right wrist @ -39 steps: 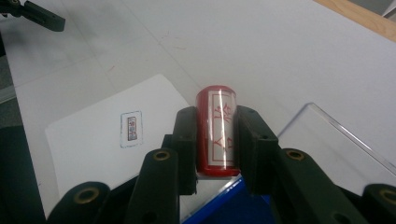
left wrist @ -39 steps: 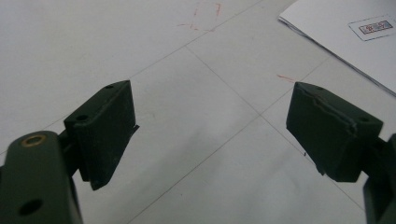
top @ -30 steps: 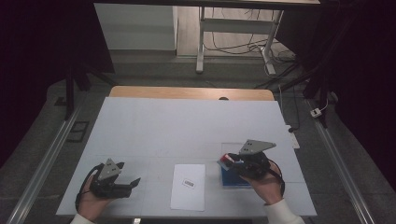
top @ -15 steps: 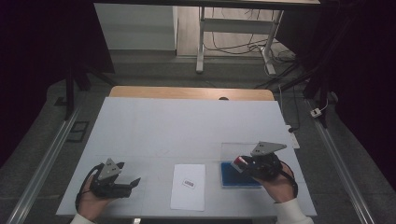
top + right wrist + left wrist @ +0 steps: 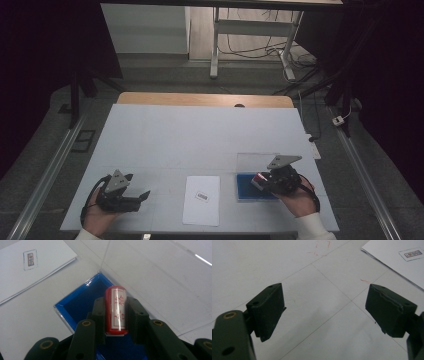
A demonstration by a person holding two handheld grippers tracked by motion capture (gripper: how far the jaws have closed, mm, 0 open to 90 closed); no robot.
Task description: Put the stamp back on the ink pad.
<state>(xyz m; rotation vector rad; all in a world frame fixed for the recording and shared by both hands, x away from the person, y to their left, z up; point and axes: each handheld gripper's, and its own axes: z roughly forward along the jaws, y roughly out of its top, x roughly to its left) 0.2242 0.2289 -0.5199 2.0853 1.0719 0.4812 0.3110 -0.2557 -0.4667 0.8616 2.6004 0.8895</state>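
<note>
Open tabletop (image 5: 200, 135) beyond paper sheet (image 5: 201, 200)

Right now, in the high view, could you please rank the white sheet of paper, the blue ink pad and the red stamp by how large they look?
1. white sheet of paper
2. blue ink pad, partly covered by the right gripper
3. red stamp, a small part showing
</note>
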